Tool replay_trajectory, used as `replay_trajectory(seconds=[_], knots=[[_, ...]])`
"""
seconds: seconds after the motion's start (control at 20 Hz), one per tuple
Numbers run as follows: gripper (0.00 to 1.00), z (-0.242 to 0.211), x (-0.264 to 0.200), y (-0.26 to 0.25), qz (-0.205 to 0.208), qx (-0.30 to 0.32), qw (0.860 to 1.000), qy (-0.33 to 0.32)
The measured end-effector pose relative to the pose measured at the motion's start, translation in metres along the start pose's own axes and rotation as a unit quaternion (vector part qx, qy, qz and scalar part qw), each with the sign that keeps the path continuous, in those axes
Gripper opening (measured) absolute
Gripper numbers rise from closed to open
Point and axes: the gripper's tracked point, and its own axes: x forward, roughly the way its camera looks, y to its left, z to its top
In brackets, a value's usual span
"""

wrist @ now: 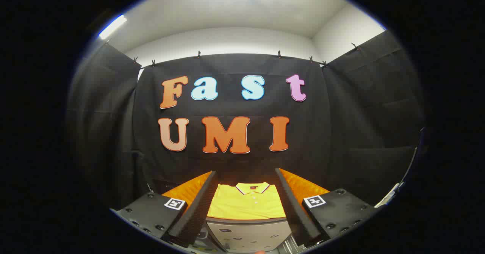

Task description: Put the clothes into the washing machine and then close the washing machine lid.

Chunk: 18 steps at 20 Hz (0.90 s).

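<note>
Holding my jaws (245,208) spread wide, nothing between them, neither finger touching anything. Seen through the gap, just ahead: yellow polo shirt (246,204), folded flat, collar pointing away from me, lying on an orange tabletop (303,187). Nearer to me than the shirt, below its hem, the white top of the washing machine (248,233) with a grey rim; lid state cannot be told. Beyond the tabletop hangs the black cloth wall (341,132).
</note>
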Motion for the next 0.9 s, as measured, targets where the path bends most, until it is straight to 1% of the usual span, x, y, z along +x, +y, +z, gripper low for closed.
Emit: replay_trajectory(seconds=[0.25, 0.9], knots=[[0.98, -0.005, 0.004, 0.006, 0.002, -0.003, 1.000, 0.008], [0.98, -0.002, 0.006, 0.013, 0.006, -0.011, 1.000, 0.008]])
